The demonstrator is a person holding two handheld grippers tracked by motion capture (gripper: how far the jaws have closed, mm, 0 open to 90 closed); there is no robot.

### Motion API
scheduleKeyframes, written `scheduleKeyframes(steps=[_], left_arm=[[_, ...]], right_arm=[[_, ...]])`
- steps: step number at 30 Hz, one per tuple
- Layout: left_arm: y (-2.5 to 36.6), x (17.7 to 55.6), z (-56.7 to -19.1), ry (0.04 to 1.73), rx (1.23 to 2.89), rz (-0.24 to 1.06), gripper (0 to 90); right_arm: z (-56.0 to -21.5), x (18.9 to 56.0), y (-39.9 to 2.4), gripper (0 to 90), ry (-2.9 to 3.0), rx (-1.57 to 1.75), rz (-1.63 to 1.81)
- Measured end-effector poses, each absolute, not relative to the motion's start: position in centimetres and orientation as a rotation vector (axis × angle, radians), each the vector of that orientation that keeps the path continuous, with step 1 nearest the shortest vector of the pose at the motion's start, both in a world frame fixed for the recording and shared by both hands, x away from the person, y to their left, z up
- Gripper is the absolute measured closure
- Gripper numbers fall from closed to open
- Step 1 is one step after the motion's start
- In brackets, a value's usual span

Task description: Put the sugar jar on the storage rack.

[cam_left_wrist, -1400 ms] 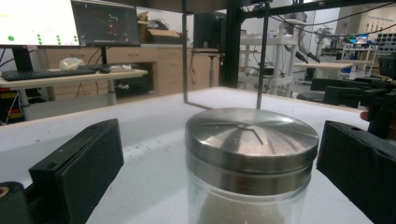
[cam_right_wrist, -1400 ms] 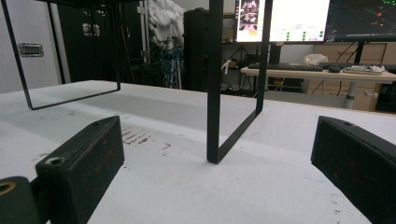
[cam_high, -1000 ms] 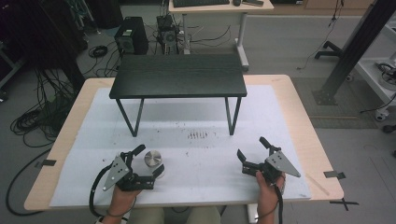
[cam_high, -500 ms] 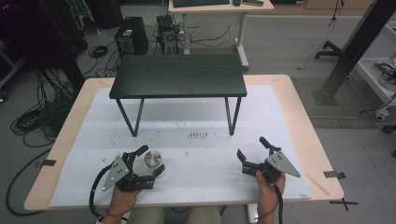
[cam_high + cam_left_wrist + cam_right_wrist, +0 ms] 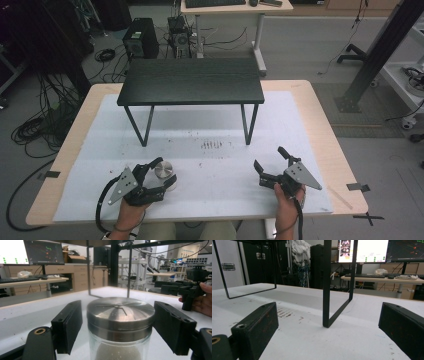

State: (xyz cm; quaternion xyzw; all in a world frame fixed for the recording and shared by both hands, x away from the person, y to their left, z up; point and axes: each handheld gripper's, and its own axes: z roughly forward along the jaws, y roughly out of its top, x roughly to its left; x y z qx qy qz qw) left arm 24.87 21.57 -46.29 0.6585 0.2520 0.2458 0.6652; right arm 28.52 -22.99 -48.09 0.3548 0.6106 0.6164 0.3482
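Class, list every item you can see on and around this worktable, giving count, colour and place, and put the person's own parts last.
Jar: one, clear glass with a silver metal lid, near left of the table, between the left gripper's jaws.
Small table: one, black, standing at the far middle of the worktable.
Worktable: one, light wood with a white cover.
Computer tower: one, black, on the floor beyond.
Left gripper: one, black, open around the jar.
Right gripper: one, black, open, near right.
Hands: two, holding the grippers.
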Motion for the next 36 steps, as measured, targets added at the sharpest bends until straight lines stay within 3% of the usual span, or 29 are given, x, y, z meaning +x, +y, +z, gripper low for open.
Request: scheduleKeyframes(steps=[19,36], left_arm=[[21.63,24.87,-46.29,0.561,1.491,0.543,41.2],[21.59,24.92,-46.27,0.577,1.489,0.543,41.8]], right_arm=[[-48.09,28.52,-22.99,2.5,1.583,0.920,1.598],[-48.09,28.51,-22.96,2.5,1.584,0.923,1.597]])
